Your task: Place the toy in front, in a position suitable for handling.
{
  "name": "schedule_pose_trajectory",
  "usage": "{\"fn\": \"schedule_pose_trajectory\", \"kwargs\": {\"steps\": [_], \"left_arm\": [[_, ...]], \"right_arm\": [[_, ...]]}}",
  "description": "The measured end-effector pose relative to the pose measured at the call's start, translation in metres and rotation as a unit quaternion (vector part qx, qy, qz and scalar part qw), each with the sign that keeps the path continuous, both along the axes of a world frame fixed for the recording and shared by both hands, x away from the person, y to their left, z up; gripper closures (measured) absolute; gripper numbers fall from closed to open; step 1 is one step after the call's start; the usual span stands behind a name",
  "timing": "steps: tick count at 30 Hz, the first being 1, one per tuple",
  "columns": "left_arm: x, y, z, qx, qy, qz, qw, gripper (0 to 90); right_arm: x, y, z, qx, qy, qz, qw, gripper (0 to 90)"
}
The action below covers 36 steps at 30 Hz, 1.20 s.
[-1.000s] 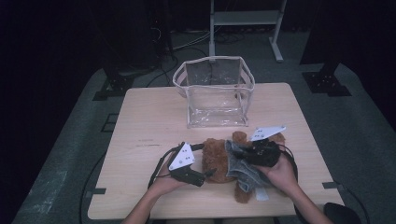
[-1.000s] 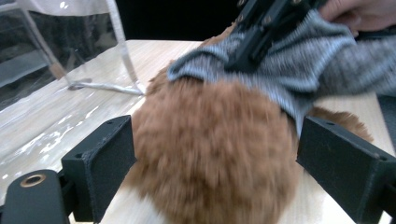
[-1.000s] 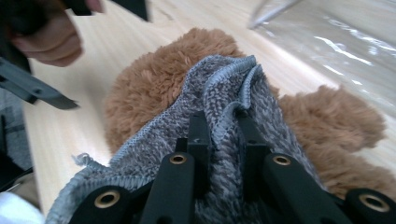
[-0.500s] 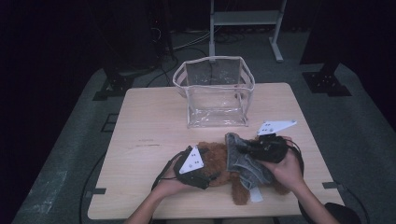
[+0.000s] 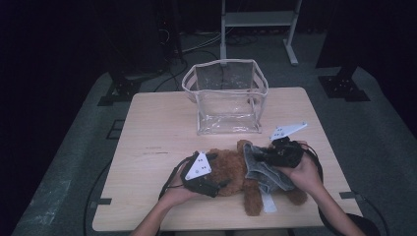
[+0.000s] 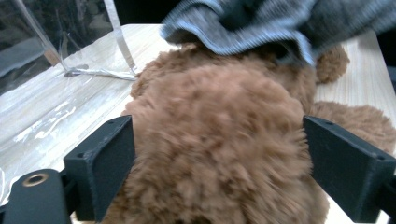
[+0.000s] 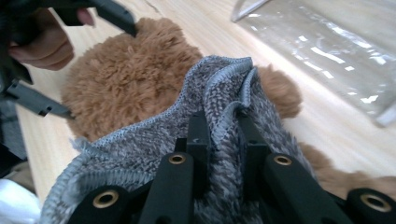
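A brown teddy bear [image 5: 231,169] lies on the wooden table [image 5: 157,128] near its front edge. My left gripper [image 5: 223,183] clamps the bear's head [image 6: 219,121] from both sides. Its jaws have just been opening a little, and the fur still presses against both pads. A grey knitted garment [image 5: 265,174] covers the bear's body. My right gripper [image 5: 258,153] is shut on a fold of the garment's ribbed hem [image 7: 224,93], which it holds raised over the bear [image 7: 126,65].
A clear plastic bag [image 5: 226,98] with white trim stands open at the back middle of the table. A white tag [image 5: 268,202] lies by the bear's leg. A metal stand and cables sit on the dark floor behind.
My right gripper has risen slightly with the garment's hem in it. The left hand has stayed on the bear's head.
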<state>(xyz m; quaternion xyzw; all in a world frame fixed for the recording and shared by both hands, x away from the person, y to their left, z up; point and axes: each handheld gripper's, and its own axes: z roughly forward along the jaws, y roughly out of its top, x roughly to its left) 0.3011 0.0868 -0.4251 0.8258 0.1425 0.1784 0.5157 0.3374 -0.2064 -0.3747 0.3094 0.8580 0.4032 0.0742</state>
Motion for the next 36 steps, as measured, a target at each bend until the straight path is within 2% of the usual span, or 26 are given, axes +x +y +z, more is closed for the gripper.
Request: {"fn": "schedule_pose_trajectory", "kwargs": {"steps": [3,5,7,10,12,14,16,18,20,22,23,27,31,33,36], "left_arm": [[0.0,-0.001,0.0,-0.012,0.009,0.002,0.9999,8.9],[-0.001,-0.003,-0.001,-0.005,0.006,-0.005,1.0,9.0],[-0.004,-0.005,-0.002,0.012,-0.002,-0.011,0.9999,10.1],[-0.005,-0.006,-0.003,0.019,-0.005,-0.01,0.9998,13.6],[-0.003,-0.004,-0.003,0.02,0.001,-0.007,0.9998,15.3],[-0.003,-0.004,-0.003,0.019,0.001,-0.009,0.9998,15.4],[-0.002,-0.004,-0.003,0.019,0.0,-0.01,0.9998,15.4],[-0.002,-0.003,-0.003,0.015,0.002,-0.011,0.9998,15.3],[-0.001,-0.001,-0.002,0.011,0.003,-0.013,0.9998,13.7],[0.0,0.002,0.0,0.007,0.006,-0.011,0.9999,10.7],[0.0,0.003,0.0,0.007,0.009,-0.009,0.9999,8.4],[0.003,0.007,-0.001,0.002,0.032,-0.017,0.9994,0.9],[0.002,0.009,0.001,-0.017,0.054,-0.031,0.9979,0.1],[0.003,0.009,0.001,-0.028,0.075,-0.036,0.9962,0.1],[0.006,0.005,-0.001,-0.028,0.104,-0.043,0.9932,0.1]], "right_arm": [[-0.013,0.002,-0.007,0.004,-0.004,0.003,1.0,78.4],[-0.026,0.004,-0.012,0.005,-0.007,0.01,0.9999,78.4],[-0.038,0.007,-0.015,0.003,-0.006,0.025,0.9997,78.3],[-0.045,0.01,-0.011,-0.004,-0.007,0.043,0.999,78.3],[-0.039,0.009,-0.001,0.003,-0.021,0.038,0.9991,78.1],[-0.027,0.005,0.008,0.018,-0.03,0.018,0.9992,78.1],[-0.012,0.0,0.013,0.012,-0.041,0.001,0.9991,78.0],[0.002,-0.005,0.009,0.02,-0.026,-0.01,0.9994,78.0],[0.008,-0.006,0.0,0.024,-0.006,-0.014,0.9996,78.0],[0.006,-0.005,-0.009,0.027,0.001,-0.01,0.9996,78.1],[0.001,-0.004,-0.012,0.024,-0.005,-0.008,0.9997,78.2],[-0.022,-0.004,-0.016,0.022,-0.023,0.002,0.9995,78.3],[-0.043,-0.007,-0.023,0.03,-0.036,0.012,0.9988,78.6],[-0.051,-0.007,-0.026,0.034,-0.038,0.018,0.9985,78.7],[-0.059,-0.007,-0.028,0.029,-0.042,0.022,0.9984,78.8]]}}
